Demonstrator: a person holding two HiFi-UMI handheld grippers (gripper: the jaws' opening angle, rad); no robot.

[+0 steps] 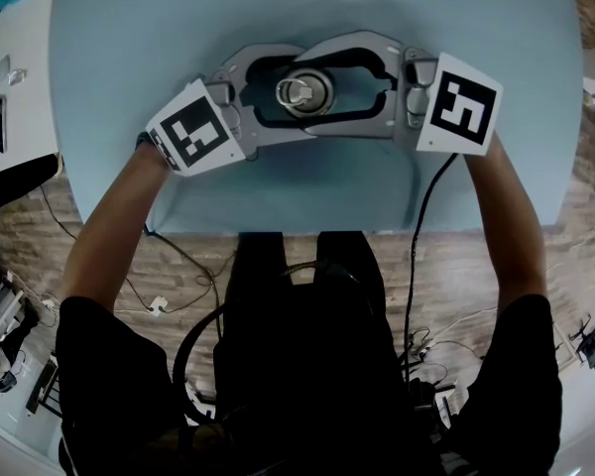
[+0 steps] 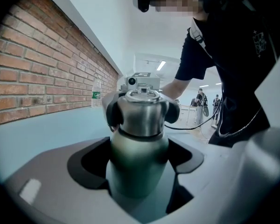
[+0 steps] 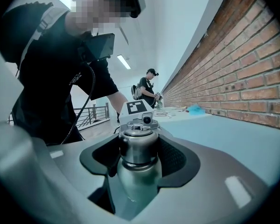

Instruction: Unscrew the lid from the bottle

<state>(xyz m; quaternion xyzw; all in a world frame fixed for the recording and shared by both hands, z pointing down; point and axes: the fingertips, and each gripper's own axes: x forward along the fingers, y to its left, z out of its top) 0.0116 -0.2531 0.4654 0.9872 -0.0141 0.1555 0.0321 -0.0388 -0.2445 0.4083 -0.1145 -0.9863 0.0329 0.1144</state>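
Note:
A steel bottle (image 1: 304, 92) stands upright on the light blue table (image 1: 496, 58), straight in front of me. My left gripper (image 1: 278, 95) comes in from the left, and its dark pads sit against both sides of the bottle's body (image 2: 137, 164). From the right, my right gripper (image 1: 342, 85) reaches higher up, its black pads clasping the steel lid (image 2: 141, 111) on either side. In the right gripper view the lid (image 3: 138, 146) fills the gap between the pads, with the body (image 3: 137, 183) below it. The lid sits on the neck.
A brick wall (image 2: 32, 78) runs along the table's far side. A clear plastic bottle (image 2: 97, 93) stands far off by the wall, and a blue object (image 3: 196, 109) lies further along. The table's front edge (image 1: 307, 228) is at my waist. A white desk (image 1: 5, 97) stands to the left.

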